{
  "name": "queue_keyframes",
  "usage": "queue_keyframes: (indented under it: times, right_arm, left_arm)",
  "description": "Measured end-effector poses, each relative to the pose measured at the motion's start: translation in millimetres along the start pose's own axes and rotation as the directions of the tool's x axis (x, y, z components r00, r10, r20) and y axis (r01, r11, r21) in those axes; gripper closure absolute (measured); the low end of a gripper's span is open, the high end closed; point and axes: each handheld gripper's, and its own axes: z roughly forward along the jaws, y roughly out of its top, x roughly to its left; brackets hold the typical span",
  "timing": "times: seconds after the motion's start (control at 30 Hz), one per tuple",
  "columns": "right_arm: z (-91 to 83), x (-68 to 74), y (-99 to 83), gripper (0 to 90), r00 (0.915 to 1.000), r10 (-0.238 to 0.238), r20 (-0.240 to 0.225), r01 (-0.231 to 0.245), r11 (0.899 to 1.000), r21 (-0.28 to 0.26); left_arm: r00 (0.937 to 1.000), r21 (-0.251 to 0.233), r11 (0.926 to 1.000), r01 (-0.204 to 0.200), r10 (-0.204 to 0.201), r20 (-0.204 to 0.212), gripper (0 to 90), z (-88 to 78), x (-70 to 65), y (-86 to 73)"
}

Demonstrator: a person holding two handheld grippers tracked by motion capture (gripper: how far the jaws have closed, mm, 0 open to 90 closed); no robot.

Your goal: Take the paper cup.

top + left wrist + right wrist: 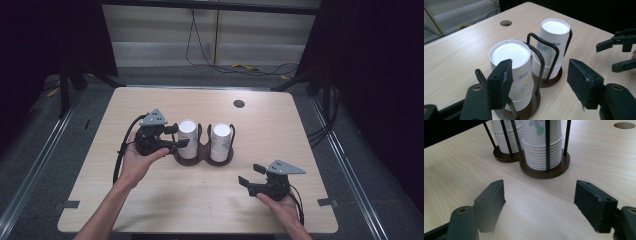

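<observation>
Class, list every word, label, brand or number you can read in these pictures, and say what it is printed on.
None can be read.
Left cup stack: floral print with a small blue mark, too blurred to read.
Right cup stack: floral print, no legible wording.
Table, cup holder: no lettering seen.

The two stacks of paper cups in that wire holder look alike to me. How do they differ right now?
The left cup stack has the left gripper right at it, one pad in front of its side; the right cup stack has nothing near it, with the right gripper well away over bare table. In the left gripper view the left stack looks lower than the right. Both stand upside down, white with a flower print, in a dark wooden holder with black wire loops.
</observation>
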Motion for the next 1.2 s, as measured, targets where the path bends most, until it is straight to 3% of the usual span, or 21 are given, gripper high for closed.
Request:
queue_keyframes:
  times: [0.1, 0.23, 0.37, 0.53, 0.57, 0.63, 0.8, 0.97, 1.0, 1.13, 1.2]
  right_arm:
    - [0.4, -0.8, -0.2, 24.7, 1.0000, 0.005, 0.001, -0.005, 1.000, 0.006]
    - [2.2, -0.6, -0.5, 24.7, 1.0000, 0.003, 0.000, -0.003, 1.000, 0.019]
    - [3.1, 0.6, -0.1, 24.7, 1.0000, -0.003, -0.003, 0.004, 1.000, 0.021]
    - [2.2, 0.7, -0.3, 24.7, 1.0000, -0.003, -0.005, 0.003, 1.000, 0.020]
    - [2.2, 0.6, -0.3, 24.8, 1.0000, 0.001, -0.005, -0.001, 1.000, 0.019]
    - [2.2, 0.4, -0.1, 24.8, 1.0000, 0.001, -0.005, -0.001, 1.000, 0.019]
    - [2.8, 0.3, -0.2, 24.8, 1.0000, -0.002, -0.008, 0.002, 1.000, 0.021]
    - [3.9, 1.0, -0.4, 24.7, 1.0000, -0.008, -0.003, 0.008, 0.999, 0.032]
    - [4.2, 0.8, -0.4, 24.8, 0.9999, -0.009, -0.006, 0.009, 0.999, 0.031]
    - [3.8, 1.3, -0.3, 24.8, 0.9999, -0.009, -0.007, 0.009, 1.000, 0.028]
    - [4.0, 1.4, -0.3, 24.7, 0.9999, -0.012, -0.005, 0.013, 0.999, 0.029]
  left_arm:
    - [0.9999, 0.003, 1.0000, 0.005, -0.005, -0.010, 33.6, 2.0, 3.5, 2.8]
    - [0.9990, 0.056, 0.9984, -0.008, 0.010, -0.043, 23.8, 6.4, 5.7, 16.7]
    - [0.9985, 0.103, 0.9946, -0.004, 0.010, -0.053, 22.4, 13.1, 11.9, 26.0]
    - [0.9986, 0.159, 0.9873, -0.009, 0.017, -0.051, 19.6, 20.6, 17.8, 31.6]
    - [0.9988, 0.200, 0.9797, -0.005, 0.015, -0.048, 18.0, 26.1, 19.7, 31.4]
    - [0.9983, 0.208, 0.9780, -0.010, 0.022, -0.054, 19.6, 27.1, 21.0, 31.0]
    - [0.9991, 0.244, 0.9695, 0.017, -0.008, -0.041, 19.6, 33.9, 30.1, 31.8]
    - [0.9995, 0.270, 0.9628, -0.002, 0.010, -0.030, 26.6, 36.1, 30.7, 37.4]
    - [0.9995, 0.285, 0.9585, -0.002, 0.011, -0.028, 26.7, 38.1, 32.5, 41.3]
    - [0.9992, 0.290, 0.9566, -0.026, 0.034, -0.021, 32.1, 42.4, 34.6, 46.5]
    - [0.9993, 0.315, 0.9486, -0.032, 0.037, -0.008, 32.6, 46.4, 33.9, 49.0]
